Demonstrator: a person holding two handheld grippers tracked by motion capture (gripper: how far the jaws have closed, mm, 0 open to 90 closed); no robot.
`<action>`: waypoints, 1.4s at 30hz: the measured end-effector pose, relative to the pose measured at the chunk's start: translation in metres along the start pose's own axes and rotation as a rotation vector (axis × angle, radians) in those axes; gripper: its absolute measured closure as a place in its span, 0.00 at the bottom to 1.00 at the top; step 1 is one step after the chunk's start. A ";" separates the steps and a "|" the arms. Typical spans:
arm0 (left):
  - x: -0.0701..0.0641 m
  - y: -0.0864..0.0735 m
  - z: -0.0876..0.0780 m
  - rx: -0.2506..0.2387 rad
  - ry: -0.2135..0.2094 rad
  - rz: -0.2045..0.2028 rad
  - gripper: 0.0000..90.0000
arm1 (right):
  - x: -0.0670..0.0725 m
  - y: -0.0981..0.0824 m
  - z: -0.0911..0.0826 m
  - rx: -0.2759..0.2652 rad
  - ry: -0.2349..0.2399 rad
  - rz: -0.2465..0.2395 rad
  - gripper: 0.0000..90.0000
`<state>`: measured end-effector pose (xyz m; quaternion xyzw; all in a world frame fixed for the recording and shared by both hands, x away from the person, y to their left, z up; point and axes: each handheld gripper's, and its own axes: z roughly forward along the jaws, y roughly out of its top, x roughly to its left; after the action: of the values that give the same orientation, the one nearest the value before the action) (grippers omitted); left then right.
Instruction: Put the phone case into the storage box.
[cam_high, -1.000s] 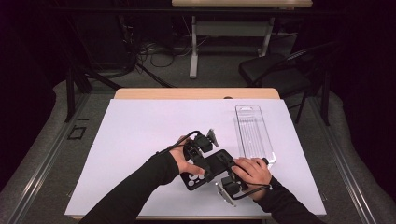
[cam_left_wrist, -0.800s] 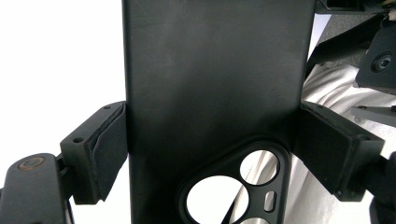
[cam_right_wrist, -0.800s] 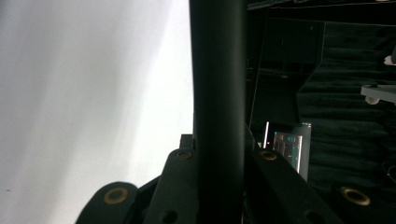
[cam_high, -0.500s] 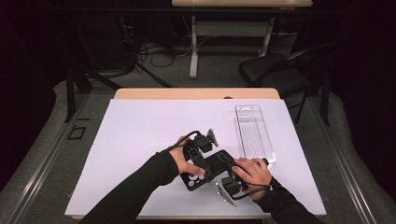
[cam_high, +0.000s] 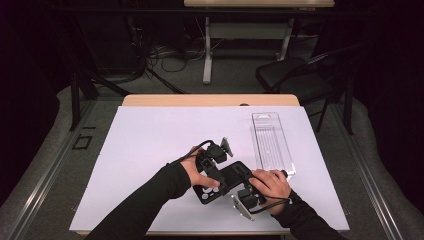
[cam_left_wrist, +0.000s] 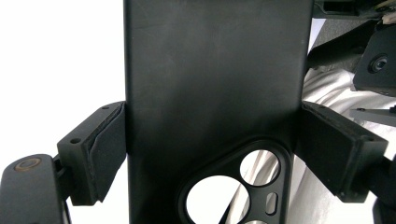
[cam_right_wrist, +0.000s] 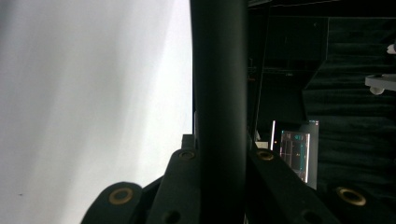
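1. We clamp our left gripper across the black phone case, near the clear tray.
2. Our right gripper pinches the case's edge, hand curled beside that tray.

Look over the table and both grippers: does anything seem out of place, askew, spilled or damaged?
Nothing stands out. The black phone case is held squarely across its width by the left gripper and edge-on by the right gripper. The clear plastic tray lies flat and straight on the white table; no spill shows.
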<state>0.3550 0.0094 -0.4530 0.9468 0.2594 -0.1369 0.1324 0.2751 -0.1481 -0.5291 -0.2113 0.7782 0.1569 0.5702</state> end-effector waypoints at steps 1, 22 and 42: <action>0.000 0.000 0.000 -0.002 0.001 0.000 0.15 | 0.000 0.000 0.000 -0.001 0.000 0.000 0.98; -0.003 -0.003 -0.004 -0.042 0.017 0.007 0.14 | -0.001 -0.002 0.000 0.003 0.007 0.024 0.98; -0.008 -0.010 -0.016 -0.082 0.043 0.016 0.17 | -0.002 -0.004 0.000 0.014 0.029 0.030 0.98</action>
<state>0.3459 0.0195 -0.4373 0.9455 0.2597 -0.1046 0.1665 0.2775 -0.1516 -0.5275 -0.1975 0.7907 0.1569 0.5578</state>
